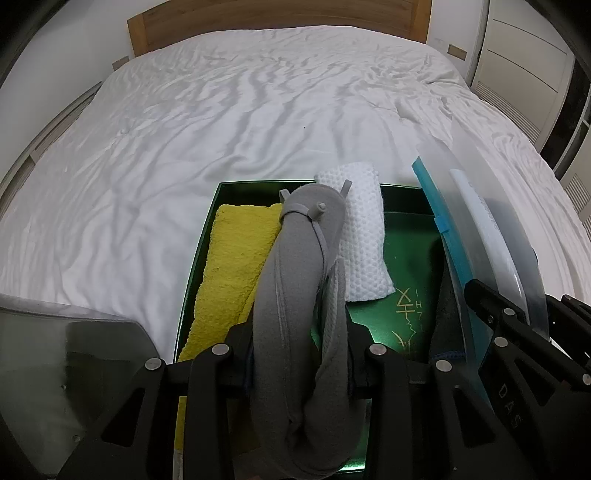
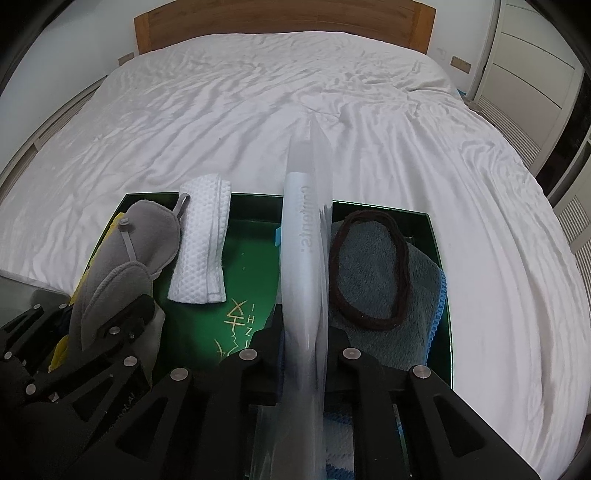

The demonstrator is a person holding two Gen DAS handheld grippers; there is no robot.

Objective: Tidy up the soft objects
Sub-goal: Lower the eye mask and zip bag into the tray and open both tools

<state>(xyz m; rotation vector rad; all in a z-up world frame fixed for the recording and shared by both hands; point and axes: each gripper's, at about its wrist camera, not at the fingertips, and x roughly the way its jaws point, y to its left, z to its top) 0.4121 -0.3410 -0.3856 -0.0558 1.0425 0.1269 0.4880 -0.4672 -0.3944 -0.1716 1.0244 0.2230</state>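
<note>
We see a shallow dark green tray [image 1: 207, 236] lying on a bed covered by a wrinkled white sheet [image 1: 258, 110], with a wooden headboard [image 1: 277, 22] at the far end.

The left gripper [image 1: 299, 365] has its black fingers [image 1: 218, 354] on either side of a soft grey fabric sleep mask with an elastic strap [image 1: 295, 280], which stands between them over the tray; we cannot tell whether the pads still press on it. The right gripper [image 2: 301, 358] has its fingers [image 2: 255, 350] at a translucent plastic zip bag with a blue seal strip [image 2: 306, 258], held upright on edge over the tray; firm contact cannot be confirmed.

Inside the tray, a folded yellow terry cloth [image 1: 232, 266] lies at the left, just beside the mask. A folded white waffle-weave cloth [image 2: 201, 251] lies past it. At the right, a grey-blue fleece towel with blue edging [image 2: 373, 295] carries a dark brown looped hair band [image 2: 400, 295].
</note>
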